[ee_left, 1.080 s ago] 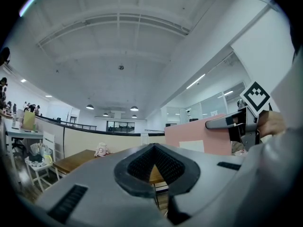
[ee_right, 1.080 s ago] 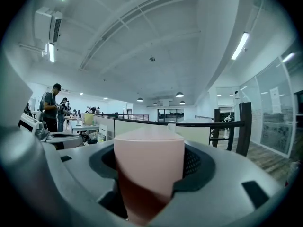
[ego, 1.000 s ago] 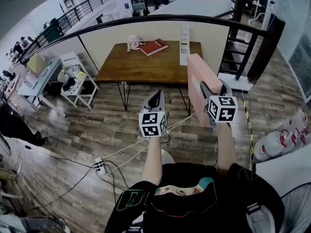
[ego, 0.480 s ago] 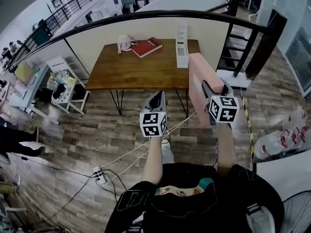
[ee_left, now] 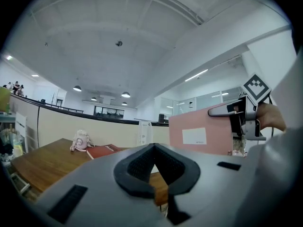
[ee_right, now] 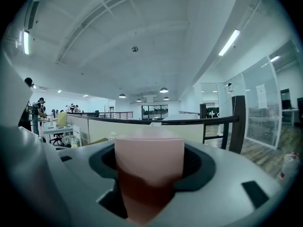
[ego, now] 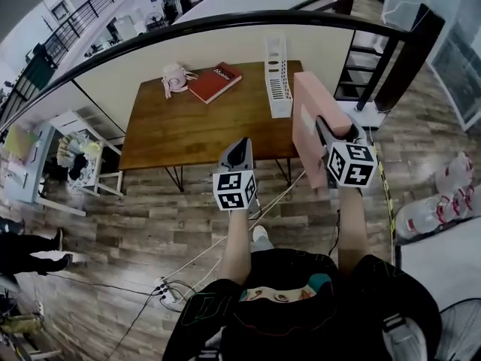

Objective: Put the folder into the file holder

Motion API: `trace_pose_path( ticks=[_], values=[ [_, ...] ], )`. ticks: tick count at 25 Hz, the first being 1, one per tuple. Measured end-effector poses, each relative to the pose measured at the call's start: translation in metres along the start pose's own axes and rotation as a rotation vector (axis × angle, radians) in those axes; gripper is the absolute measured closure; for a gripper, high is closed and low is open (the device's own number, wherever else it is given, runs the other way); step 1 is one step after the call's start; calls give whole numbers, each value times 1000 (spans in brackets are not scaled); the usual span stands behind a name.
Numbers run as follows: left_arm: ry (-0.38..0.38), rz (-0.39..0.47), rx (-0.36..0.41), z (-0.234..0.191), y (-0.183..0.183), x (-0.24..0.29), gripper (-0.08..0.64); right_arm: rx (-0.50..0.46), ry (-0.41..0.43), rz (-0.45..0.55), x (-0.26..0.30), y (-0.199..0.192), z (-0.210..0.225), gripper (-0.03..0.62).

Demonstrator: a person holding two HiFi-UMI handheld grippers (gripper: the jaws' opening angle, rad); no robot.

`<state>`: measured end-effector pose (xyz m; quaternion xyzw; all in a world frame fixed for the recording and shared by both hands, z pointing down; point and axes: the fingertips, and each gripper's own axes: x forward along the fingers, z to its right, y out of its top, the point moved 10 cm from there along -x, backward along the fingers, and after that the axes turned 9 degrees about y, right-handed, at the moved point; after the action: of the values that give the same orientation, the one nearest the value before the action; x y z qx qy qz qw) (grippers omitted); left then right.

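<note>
My right gripper (ego: 328, 131) is shut on a pink folder (ego: 308, 119), holding it upright on edge in the air near the table's front right corner. In the right gripper view the folder (ee_right: 149, 167) fills the gap between the jaws. The white slatted file holder (ego: 277, 75) stands on the right part of the wooden table (ego: 180, 134), just beyond the folder and apart from it. My left gripper (ego: 240, 149) hangs shut with nothing in it, in front of the table's near edge. From the left gripper view the folder (ee_left: 201, 132) is seen side-on, with the file holder (ee_left: 143, 133) behind.
A red book (ego: 214, 82) and a small pink flask (ego: 174, 77) lie at the table's back. A cream partition with a black rail (ego: 225, 22) runs behind. Cables (ego: 225, 239) cross the wood floor beneath me. A white cart (ego: 79, 156) stands at the left.
The table and file holder have come nearer and lower in the head view as the person stepped forward. Both grippers keep their pose; the folder stays gripped.
</note>
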<state>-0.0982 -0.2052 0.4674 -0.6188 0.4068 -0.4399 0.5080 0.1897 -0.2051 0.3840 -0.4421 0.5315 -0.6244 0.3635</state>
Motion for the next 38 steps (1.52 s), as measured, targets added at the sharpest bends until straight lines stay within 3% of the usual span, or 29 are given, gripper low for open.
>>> trace_pose_path(
  ticks=[10,21,26,38],
  values=[
    [-77,43,-24,-41,31,98,563,-73,-81,110,65,70,9,299],
    [-92,60,-63,-54,37,152,563,-111,-117,150,94,104,25,301],
    [-110,63,-40,-47,45,168,563,-77,-98,192,106,117,34,301],
    [-35,81,-31,-66,59,186,563,-24,-13,228,154,129,41,301]
  ],
)
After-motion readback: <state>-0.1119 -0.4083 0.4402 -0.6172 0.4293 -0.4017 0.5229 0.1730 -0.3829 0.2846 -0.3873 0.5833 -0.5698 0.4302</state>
